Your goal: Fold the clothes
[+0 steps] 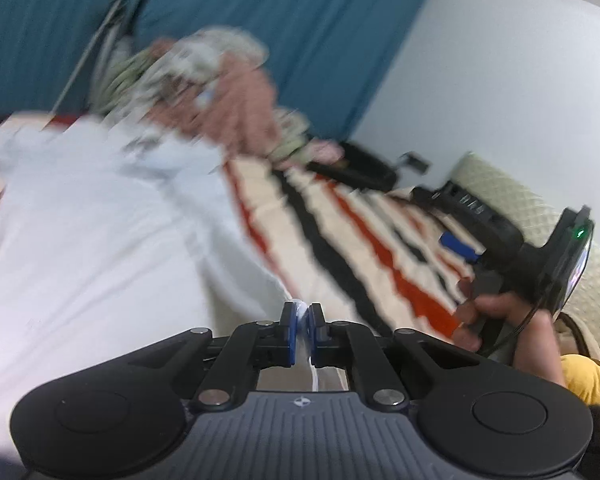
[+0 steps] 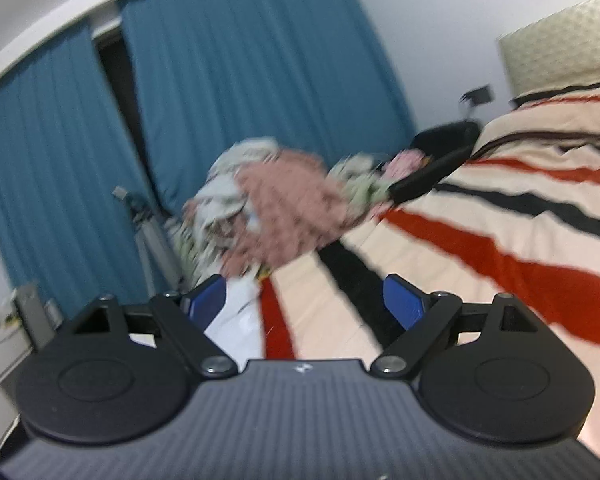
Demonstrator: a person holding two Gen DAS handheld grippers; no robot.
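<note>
Cloth from the white shirt (image 1: pixel 92 216) sits pinched in my left hand-held gripper (image 1: pixel 302 316), the shirt stretching ahead-left over the striped bed (image 1: pixel 380 248); in the right view, my right hand-held gripper (image 2: pixel 304 300) is spread empty, the shirt's edge (image 2: pixel 236 320) by its left finger.

A garment (image 1: pixel 92 232) is spread on the bed (image 1: pixel 340 248), filling the left wrist view from nine to twelve o'clock. Its edge is pinched in the left claw (image 1: pixel 302 330) at six o'clock. A heap of clothes (image 1: pixel 204 84) is piled on the bed at twelve o'clock, behind the garment and before the curtains (image 1: pixel 260 20). The right claw (image 1: pixel 460 246) is held above the bed at three o'clock, with the headboard (image 1: pixel 540 208) behind it.
</note>
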